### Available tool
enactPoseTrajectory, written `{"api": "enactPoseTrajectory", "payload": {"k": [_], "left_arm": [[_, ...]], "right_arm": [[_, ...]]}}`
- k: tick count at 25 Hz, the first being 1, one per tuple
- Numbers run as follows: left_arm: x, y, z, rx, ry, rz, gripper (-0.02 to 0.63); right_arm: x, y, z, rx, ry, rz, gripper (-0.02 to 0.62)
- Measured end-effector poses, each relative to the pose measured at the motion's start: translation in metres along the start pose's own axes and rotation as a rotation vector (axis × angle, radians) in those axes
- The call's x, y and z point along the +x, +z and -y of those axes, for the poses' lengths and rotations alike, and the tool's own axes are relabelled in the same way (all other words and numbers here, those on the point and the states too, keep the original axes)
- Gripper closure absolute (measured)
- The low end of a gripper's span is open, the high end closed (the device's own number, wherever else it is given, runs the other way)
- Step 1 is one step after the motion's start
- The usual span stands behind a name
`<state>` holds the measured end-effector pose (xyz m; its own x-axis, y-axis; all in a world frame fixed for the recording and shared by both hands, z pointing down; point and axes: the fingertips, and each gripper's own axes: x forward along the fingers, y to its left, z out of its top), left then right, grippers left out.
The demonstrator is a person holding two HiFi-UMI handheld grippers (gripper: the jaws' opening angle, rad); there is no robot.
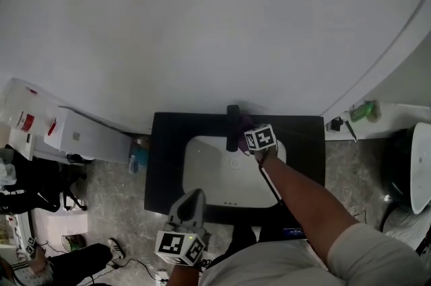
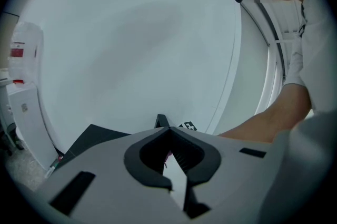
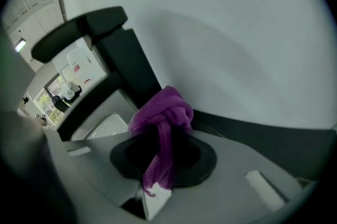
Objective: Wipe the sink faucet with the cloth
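Observation:
The black faucet [image 1: 233,127] stands at the back of the white sink basin [image 1: 215,177]. My right gripper [image 1: 252,131] is just right of the faucet, shut on a bunched purple cloth [image 1: 245,122]. In the right gripper view the purple cloth [image 3: 160,115] bulges out of the right gripper [image 3: 162,130] and lies against the right side of the faucet's upright column [image 3: 126,67], below its flat handle. My left gripper [image 1: 190,205] hovers over the counter's front edge, its jaws closed together with nothing between them. In the left gripper view that left gripper [image 2: 169,128] points toward the faucet top [image 2: 161,120].
The sink sits in a black counter [image 1: 168,143] against a plain white wall. White boxes [image 1: 81,136] stand to the left. A white ledge on the right carries a green item [image 1: 364,110] and small dark tools [image 1: 337,123]. A person's arm [image 2: 263,123] crosses the left gripper view.

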<state>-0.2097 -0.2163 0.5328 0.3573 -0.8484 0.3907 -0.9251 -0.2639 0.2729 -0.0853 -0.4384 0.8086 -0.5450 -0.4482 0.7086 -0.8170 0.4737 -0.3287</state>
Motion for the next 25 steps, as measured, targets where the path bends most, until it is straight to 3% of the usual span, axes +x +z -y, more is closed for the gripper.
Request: {"api": "enactPoseTrajectory", "payload": {"k": [3,7,10,17,25], "left_arm": [[-0.002,0.006,0.018,0.007,-0.027,0.009,0.598],[-0.004,0.030,0.042,0.021,-0.064,0.055,0.598],[-0.011,0.053,0.063,0.047,-0.104,0.104,0.598],[-0.029,0.114,0.078,0.065,-0.099,0.216,0.599],[-0.037,0.138,0.089,0.088,-0.100,0.294,0.598]], "right_arm": [[-0.052,0.040,-0.019,-0.068,0.048,0.139,0.532],[-0.156,0.127,-0.073,-0.075,0.230,0.408,0.532],[-0.246,0.163,-0.122,-0.196,0.301,0.538,0.531],[-0.392,0.161,-0.205,-0.379,0.243,0.685,0.532],[-0.419,0.111,-0.233,-0.414,0.179,0.683,0.531]]}}
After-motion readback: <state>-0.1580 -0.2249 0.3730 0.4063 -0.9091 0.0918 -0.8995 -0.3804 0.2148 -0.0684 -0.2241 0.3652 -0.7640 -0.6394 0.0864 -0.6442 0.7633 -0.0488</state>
